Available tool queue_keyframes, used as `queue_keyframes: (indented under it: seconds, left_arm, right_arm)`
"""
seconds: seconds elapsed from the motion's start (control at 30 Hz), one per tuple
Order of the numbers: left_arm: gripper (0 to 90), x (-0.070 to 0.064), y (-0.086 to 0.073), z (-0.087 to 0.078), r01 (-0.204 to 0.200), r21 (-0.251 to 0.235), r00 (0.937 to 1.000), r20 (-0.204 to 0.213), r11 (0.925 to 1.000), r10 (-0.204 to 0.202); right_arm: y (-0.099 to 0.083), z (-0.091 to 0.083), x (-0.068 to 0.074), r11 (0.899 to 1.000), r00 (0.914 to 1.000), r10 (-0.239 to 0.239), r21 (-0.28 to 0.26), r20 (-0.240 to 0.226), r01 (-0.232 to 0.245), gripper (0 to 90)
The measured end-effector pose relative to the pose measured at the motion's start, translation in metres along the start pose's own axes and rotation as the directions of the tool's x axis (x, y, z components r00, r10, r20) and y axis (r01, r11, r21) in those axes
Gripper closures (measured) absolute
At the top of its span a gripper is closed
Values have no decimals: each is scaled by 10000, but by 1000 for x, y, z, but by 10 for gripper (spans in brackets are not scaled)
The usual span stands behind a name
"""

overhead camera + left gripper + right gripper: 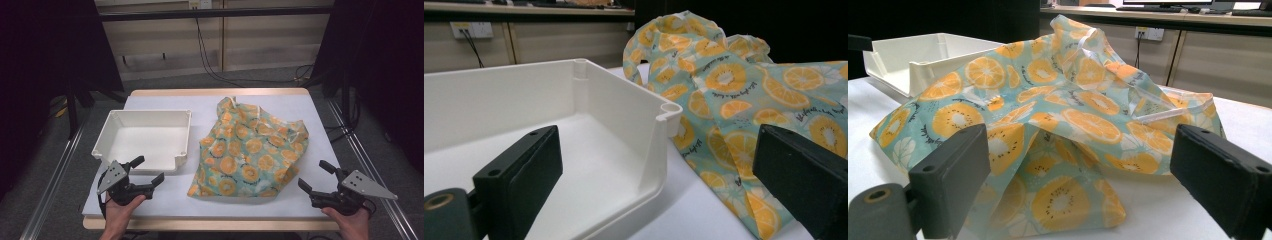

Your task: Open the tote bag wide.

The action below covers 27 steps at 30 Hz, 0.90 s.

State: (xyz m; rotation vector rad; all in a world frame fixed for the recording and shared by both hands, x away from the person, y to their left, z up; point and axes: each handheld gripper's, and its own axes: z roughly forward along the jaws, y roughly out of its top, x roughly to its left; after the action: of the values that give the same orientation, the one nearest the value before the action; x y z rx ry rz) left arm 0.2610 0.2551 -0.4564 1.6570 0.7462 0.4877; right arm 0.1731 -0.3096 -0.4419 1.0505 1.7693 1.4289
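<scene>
Crumpled cloth (250,150) beside tray (145,137) (2 tongs gaping)

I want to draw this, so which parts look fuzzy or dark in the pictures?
High view: even light on the table, room edges nearly black. Left gripper view: the left gripper jaws look soft and blurry up close, while the white tray and orange-print cloth are sharper. Right gripper view: the right gripper jaws blur too; shade under the cloth's folds.
</scene>
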Motion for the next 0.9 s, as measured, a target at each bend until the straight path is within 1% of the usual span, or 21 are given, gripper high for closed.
queue_keyframes:
  seconds: [0.03, 0.1, 0.17, 0.23, 0.27, 0.3, 0.4, 0.43, 0.47, 0.53, 0.57, 0.6, 0.63, 0.7, 0.73, 0.77, 0.8, 0.9]
  left_arm:
    - [57, 1, 0, 0, -4, -4, 10000, 67, 10000, 5]
    - [57, 1, 0, 1, 69, 82, 10000, 54, 9999, -69]
    - [57, 1, 0, 1, 29, 93, 9999, 122, 10000, -30]
    - [57, 1, 0, 3, 55, 158, 9999, 146, 9999, -57]
    - [56, 0, 0, 3, -16, 247, 9997, 254, 9997, 10]
    - [57, 0, 0, 4, -51, 279, 9997, 246, 9996, 45]
    - [56, 0, 0, 4, -63, 295, 9997, 226, 9995, 56]
    - [56, 0, 0, 4, -63, 295, 9997, 226, 9995, 56]
    - [57, 0, 0, 3, -117, 329, 9998, 192, 9994, 111]
    - [60, 0, 0, 3, -135, 368, 9997, 222, 9992, 127]
    - [62, 0, 0, 3, -135, 368, 9997, 222, 9992, 127]
    - [65, 1, 0, 3, -153, 376, 9996, 225, 9992, 145]
    - [69, 0, -1, 4, -64, 313, 9997, 240, 9995, 56]
    - [81, 1, -1, 4, -52, 303, 9995, 306, 9995, 43]
    - [89, 1, 0, 3, -289, 491, 9992, 275, 9984, 275]
    - [89, 0, 0, 3, -186, 386, 9994, 307, 9991, 175]
    - [89, 1, 0, 3, -328, 477, 9988, 381, 9983, 310]
    - [90, 0, 1, 5, -364, 481, 9985, 425, 9982, 344]
  right_arm:
    - [0, 0, 0, 10000, 10000, 63, 36, -58, -63, 101]
    - [0, -1, 0, 10000, 10000, 29, -29, -75, -29, 193]
    - [1, -2, 1, 9999, 9999, 57, -122, -100, -59, 192]
    - [2, -2, 1, 9999, 9998, 111, -80, -162, -112, 242]
    - [2, -2, 2, 9999, 9995, 68, -85, -307, -71, 256]
    - [3, -2, 2, 10000, 9990, 83, -36, -432, -85, 270]
    - [4, 0, 3, 9998, 9978, 218, 1, -629, -218, 285]
    - [4, 1, 3, 9998, 9975, 191, -12, -680, -192, 285]
    - [5, 3, 3, 9995, 9968, 321, -9, -730, -323, 286]
    - [6, 5, 2, 9991, 9962, 414, 8, -763, -415, 305]
    - [7, 5, 2, 9985, 9953, 548, 97, -803, -542, 313]
    - [8, 7, 1, 9987, 9951, 506, 130, -851, -497, 324]
    - [10, 8, 0, 9987, 9945, 495, 171, -924, -482, 333]
    - [12, 10, -2, 9984, 9944, 529, 229, -917, -510, 338]
    - [16, 13, -4, 9976, 9923, 588, 430, -1086, -544, 352]
    - [17, 15, -6, 9974, 9917, 596, 471, -1136, -545, 360]
    - [18, 17, -6, 9967, 9895, 652, 572, -1293, -582, 371]
    - [22, 24, -9, 9956, 9862, 657, 765, -1522, -545, 372]
